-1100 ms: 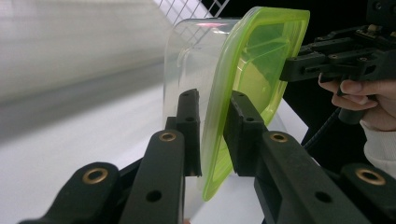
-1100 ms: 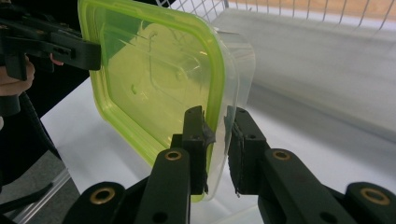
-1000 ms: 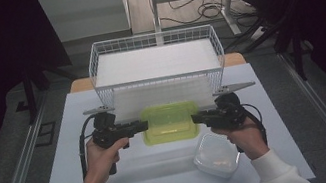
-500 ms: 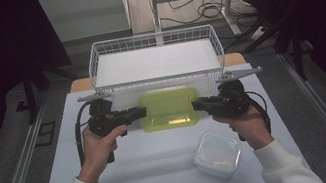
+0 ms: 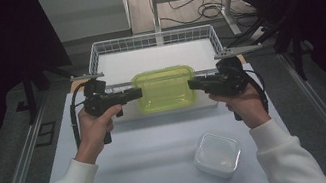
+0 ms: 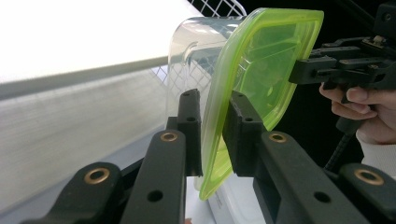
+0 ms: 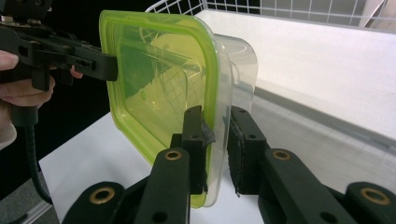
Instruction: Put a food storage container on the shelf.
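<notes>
Green-lidded clear container (image 5: 164, 88): held level above the worktop (image 5: 163, 162), before the wire basket (image 5: 151, 42). Left tongs (image 5: 137, 93) and right tongs (image 5: 192, 85) pinch opposite lid rims. Likely light, rigid, slippery plastic; the rims look the best hold.

You grip a clear, glossy plastic container (image 5: 164, 89) with a translucent green plastic lid (image 6: 261, 60); your grippers' jaws are matt black with brass-coloured rivets; the basket (image 5: 152, 40) is white-coated wire; the table (image 5: 138, 162) looks matt white.
</notes>
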Available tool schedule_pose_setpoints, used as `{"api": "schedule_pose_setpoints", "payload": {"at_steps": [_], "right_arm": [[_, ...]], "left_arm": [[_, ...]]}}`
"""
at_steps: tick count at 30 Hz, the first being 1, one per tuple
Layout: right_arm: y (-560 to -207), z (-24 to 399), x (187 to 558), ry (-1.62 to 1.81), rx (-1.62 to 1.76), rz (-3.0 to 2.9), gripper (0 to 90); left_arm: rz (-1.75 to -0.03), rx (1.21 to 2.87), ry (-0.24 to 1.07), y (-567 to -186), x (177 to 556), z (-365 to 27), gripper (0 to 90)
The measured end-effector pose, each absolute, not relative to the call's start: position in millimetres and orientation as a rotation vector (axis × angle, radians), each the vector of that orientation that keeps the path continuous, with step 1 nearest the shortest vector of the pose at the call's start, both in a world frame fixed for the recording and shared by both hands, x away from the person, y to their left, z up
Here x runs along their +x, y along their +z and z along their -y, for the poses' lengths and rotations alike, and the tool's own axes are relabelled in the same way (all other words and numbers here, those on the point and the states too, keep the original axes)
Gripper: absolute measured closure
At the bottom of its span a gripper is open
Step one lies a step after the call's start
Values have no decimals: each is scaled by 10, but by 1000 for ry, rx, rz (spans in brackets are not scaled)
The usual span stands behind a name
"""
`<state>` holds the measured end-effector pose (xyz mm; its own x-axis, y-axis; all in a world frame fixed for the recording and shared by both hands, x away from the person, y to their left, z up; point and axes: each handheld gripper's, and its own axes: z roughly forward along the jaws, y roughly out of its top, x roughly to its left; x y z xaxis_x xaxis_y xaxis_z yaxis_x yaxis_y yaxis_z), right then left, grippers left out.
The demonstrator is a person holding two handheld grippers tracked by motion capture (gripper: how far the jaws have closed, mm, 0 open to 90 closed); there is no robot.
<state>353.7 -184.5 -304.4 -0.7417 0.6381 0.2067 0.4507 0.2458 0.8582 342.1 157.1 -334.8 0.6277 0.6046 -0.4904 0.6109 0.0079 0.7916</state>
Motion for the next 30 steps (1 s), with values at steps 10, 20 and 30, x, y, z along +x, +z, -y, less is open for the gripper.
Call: {"api": "schedule_pose_setpoints", "payload": {"at_steps": [10, 20, 30], "right_arm": [[-3029, 1831, 3656, 1519, 1024, -2309, 778], [-2844, 1783, 3871, 1532, 1033, -2292, 777], [-2783, 1753, 4266, 1582, 1113, -2278, 780]], "left_arm": [[-1009, 1677, 37, -3227, 3502, -1573, 772], [-1005, 1668, 12, -3066, 3804, -1645, 773], [-1041, 1667, -16, -2992, 4185, -1682, 778]]}}
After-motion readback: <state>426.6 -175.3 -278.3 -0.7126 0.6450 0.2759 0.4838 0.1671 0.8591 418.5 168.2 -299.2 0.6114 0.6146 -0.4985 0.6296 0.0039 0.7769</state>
